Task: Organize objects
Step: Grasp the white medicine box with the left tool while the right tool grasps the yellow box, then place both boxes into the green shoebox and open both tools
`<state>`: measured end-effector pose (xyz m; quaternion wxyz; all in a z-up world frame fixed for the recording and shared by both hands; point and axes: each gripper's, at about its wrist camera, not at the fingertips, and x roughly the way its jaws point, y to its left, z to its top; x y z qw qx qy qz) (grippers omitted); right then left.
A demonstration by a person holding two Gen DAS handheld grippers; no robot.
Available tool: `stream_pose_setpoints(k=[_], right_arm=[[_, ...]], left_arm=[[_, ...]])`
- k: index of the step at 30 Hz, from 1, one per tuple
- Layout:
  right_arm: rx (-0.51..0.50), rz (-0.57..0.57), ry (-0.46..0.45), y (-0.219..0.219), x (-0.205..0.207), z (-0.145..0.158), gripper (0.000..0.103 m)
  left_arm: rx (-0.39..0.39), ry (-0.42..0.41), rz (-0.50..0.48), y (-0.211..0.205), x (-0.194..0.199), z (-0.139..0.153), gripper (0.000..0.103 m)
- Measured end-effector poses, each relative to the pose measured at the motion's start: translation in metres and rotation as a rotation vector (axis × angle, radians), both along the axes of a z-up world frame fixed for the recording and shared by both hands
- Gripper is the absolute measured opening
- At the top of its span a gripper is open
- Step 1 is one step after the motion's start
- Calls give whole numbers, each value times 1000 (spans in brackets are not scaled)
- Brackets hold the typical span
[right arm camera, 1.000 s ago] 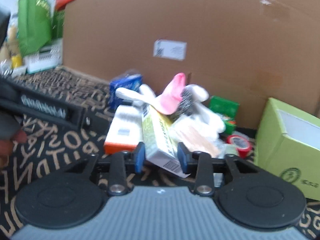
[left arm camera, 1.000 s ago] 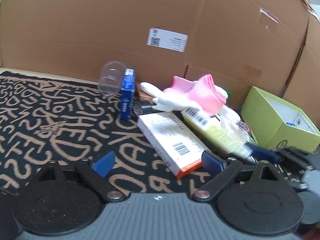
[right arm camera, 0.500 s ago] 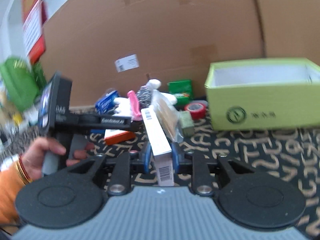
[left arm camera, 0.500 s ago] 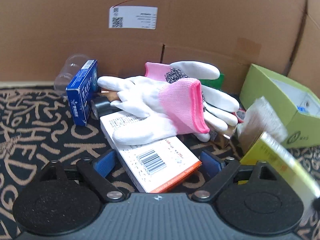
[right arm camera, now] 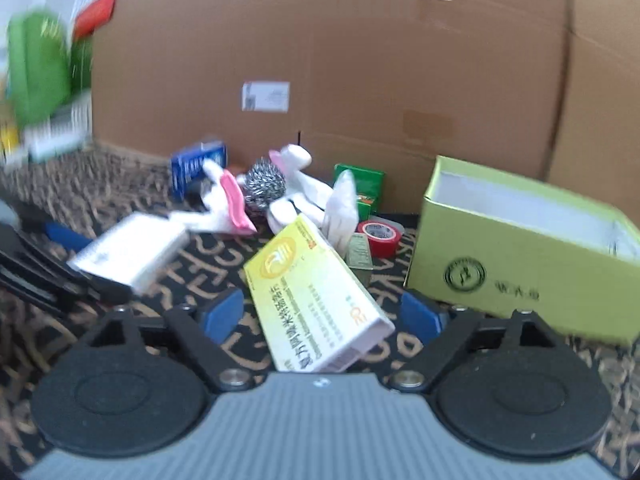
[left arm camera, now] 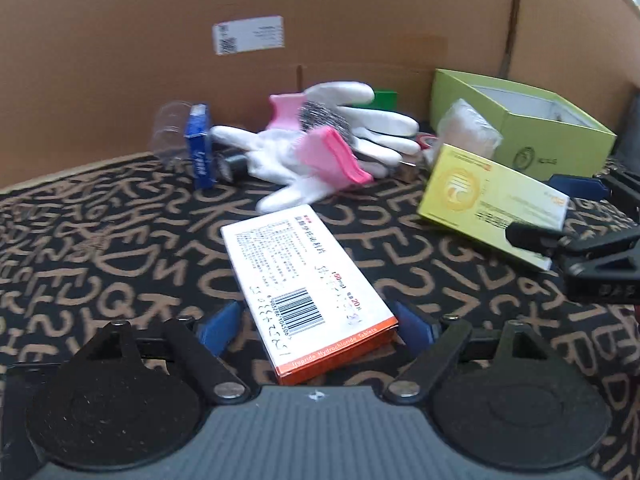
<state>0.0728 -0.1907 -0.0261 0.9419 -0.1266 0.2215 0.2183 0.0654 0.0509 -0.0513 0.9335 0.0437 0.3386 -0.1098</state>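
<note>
The lime-green open box (right arm camera: 516,256) serves as the landmark on the black mat with tan lettering (left arm camera: 100,248), standing in front of the big cardboard wall (right arm camera: 360,60). The right gripper (right arm camera: 322,316) has its blue-padded fingers spread wide, and the yellow medicine carton (right arm camera: 316,300) lies tilted between them, touching neither pad as far as the right wrist view shows; this carton sits just left of the lime-green box. In the left wrist view the same carton (left arm camera: 492,210) appears beside the box (left arm camera: 532,132), with the right gripper's dark fingers at its near end. The left gripper (left arm camera: 316,322) is likewise spread wide, and the white carton with the orange edge (left arm camera: 308,284) lies flat on the mat between its fingers, well to the left of the box; whether the pads touch it cannot be told. Farther back, left of the box and near the wall, lies a heap: white gloves with pink cuffs (left arm camera: 320,152), a steel wool scourer (right arm camera: 265,181), a blue carton (left arm camera: 199,144) standing on end, and a clear plastic cup (left arm camera: 170,128). A red tape roll (right arm camera: 380,234) and a small green carton (right arm camera: 362,188) sit just left of the box.
</note>
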Motion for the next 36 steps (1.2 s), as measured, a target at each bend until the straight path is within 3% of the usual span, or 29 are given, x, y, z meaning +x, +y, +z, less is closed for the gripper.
stream_pose_setpoints(k=[3,5,8,13,16,17,20,23,28,30,31,36], right_arm=[[-93,-2,30,10,2,-11,77],[-54,-10,116,6,-1,-15,77],[68,65,236,-3,-11,-15,78],[56,29,180,6,-10,-2,83],[66,29,194,20,3,-4,83],[52,23,198,25,6,-7,82],[27,15,228,32,4,-15,68],[47,16,233,30,4,-14,68],[75,-4,244,32,15,-16,69],[64,-9,226,33,13,-16,65],[67,-7,227,33,12,-17,65],[112,11,247,18,1,-15,65]], left_arm=[[-19,-16,17,2,4,4,88],[-41,-16,23,3,9,5,90],[-23,-12,60,0,17,0,92],[-20,15,106,0,30,-11,92],[-10,-3,89,-1,27,-9,77],[-10,2,77,-1,25,-7,77],[-14,7,44,-1,19,-7,77],[14,-4,60,-4,24,-10,87],[3,-7,107,-3,33,-11,90],[4,-14,97,-3,32,-11,85],[4,-20,85,-4,30,-10,74],[-4,18,38,-9,21,-4,71]])
